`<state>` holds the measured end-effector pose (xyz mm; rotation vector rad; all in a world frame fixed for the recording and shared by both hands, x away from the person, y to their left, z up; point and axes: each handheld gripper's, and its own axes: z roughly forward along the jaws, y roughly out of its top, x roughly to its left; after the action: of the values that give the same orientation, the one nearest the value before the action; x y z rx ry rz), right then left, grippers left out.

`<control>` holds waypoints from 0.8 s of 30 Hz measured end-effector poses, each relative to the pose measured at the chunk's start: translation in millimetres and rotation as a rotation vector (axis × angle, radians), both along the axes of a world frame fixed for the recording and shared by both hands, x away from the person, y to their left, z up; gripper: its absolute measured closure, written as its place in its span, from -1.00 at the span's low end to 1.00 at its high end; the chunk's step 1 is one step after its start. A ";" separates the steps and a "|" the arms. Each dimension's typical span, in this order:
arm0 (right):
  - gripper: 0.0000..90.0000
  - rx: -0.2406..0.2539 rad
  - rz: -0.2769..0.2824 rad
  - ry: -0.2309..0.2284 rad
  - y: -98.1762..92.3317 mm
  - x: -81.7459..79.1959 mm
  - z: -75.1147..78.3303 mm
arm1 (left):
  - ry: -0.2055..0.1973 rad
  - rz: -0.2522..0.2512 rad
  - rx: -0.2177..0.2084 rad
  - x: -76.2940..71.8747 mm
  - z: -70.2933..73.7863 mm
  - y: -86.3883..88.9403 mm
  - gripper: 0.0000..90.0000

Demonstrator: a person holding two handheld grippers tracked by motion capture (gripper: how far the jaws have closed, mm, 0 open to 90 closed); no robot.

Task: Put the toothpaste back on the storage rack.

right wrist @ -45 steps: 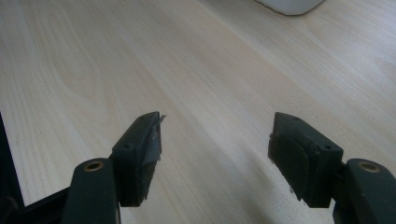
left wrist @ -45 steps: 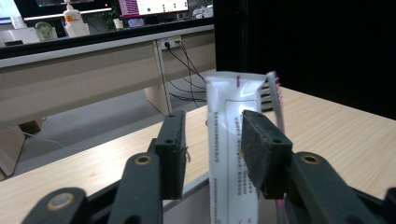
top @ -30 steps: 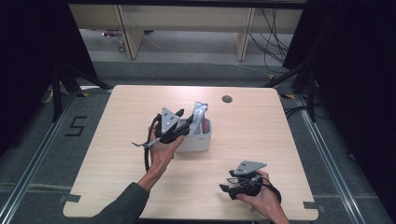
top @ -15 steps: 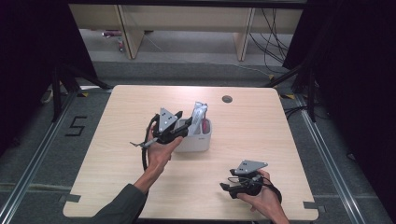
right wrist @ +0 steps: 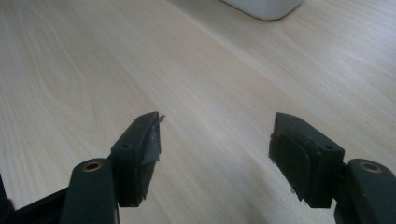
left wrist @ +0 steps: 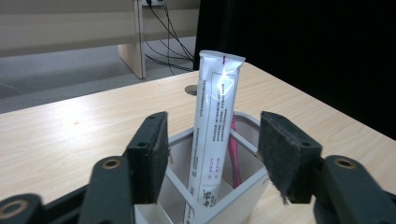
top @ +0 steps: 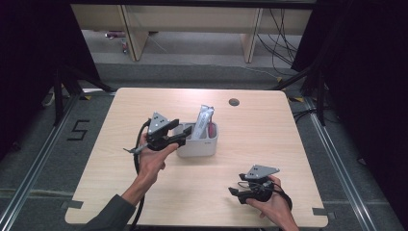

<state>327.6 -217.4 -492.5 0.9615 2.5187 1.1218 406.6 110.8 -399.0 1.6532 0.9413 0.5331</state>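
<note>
At the middle of the bench, our left gripper has just been opening its jaws: they now stand released, one to each side of the white toothpaste tube without pressing on it. The tube stands leaning in a compartment of the white organizer, its flat crimped end up, with a pink toothbrush just behind it in the same box. Compared with a second ago, the left hand has drawn back a little toward the near left edge of the box, while the tube stays where it was. We judge that the tube has been set down in the holder and let go, so this placement looks done. Our right gripper rests low near the front right of the bench, its jaws spread with nothing between them, well apart from the organizer.
</note>
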 end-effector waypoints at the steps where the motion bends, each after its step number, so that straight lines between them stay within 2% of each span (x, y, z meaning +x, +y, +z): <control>1: -0.24 0.007 -0.011 0.012 0.3 -1.5 0.1 | 0.013 -0.005 -0.006 -0.9 0.9 2.2 -0.15; 3: -0.24 0.007 -0.011 0.002 -0.4 -1.1 -0.1 | 0.032 -0.016 -0.023 -3.3 2.6 6.1 -0.24; 4: -0.25 -0.006 -0.005 -0.012 -1.5 -0.5 0.8 | 0.040 -0.024 -0.018 -4.7 3.8 8.6 -0.28; 6: -0.24 0.005 -0.009 0.002 -1.0 -1.5 1.0 | 0.051 -0.031 -0.030 -7.9 5.7 12.3 -0.35; 7: -0.25 -0.001 -0.001 -0.019 -1.7 -0.1 0.7 | 0.059 -0.031 -0.037 -9.9 6.7 14.2 -0.40; 9: -0.25 0.007 -0.016 0.002 -1.7 -1.0 0.2 | 0.079 -0.038 -0.064 -13.4 8.8 18.1 -0.52; 12: -0.25 0.005 -0.014 0.003 -2.8 -0.7 0.1 | 0.094 -0.043 -0.079 -18.4 11.7 23.9 -0.68; 15: -0.24 0.006 -0.013 0.001 -2.9 -0.9 0.5 | 0.099 -0.053 -0.087 -24.0 13.3 28.9 -0.67; 22: -0.24 -0.004 -0.001 -0.014 -2.7 0.8 0.2 | 0.084 -0.090 -0.047 -39.5 12.5 34.3 -0.67; 24: -0.25 0.008 -0.012 0.012 -1.7 -0.4 -0.1 | 0.080 -0.097 -0.039 -43.7 11.6 35.1 -0.67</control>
<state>327.2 -219.2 -492.6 0.9872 2.5158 1.1273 362.9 145.8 -387.4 1.6863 0.9190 0.3831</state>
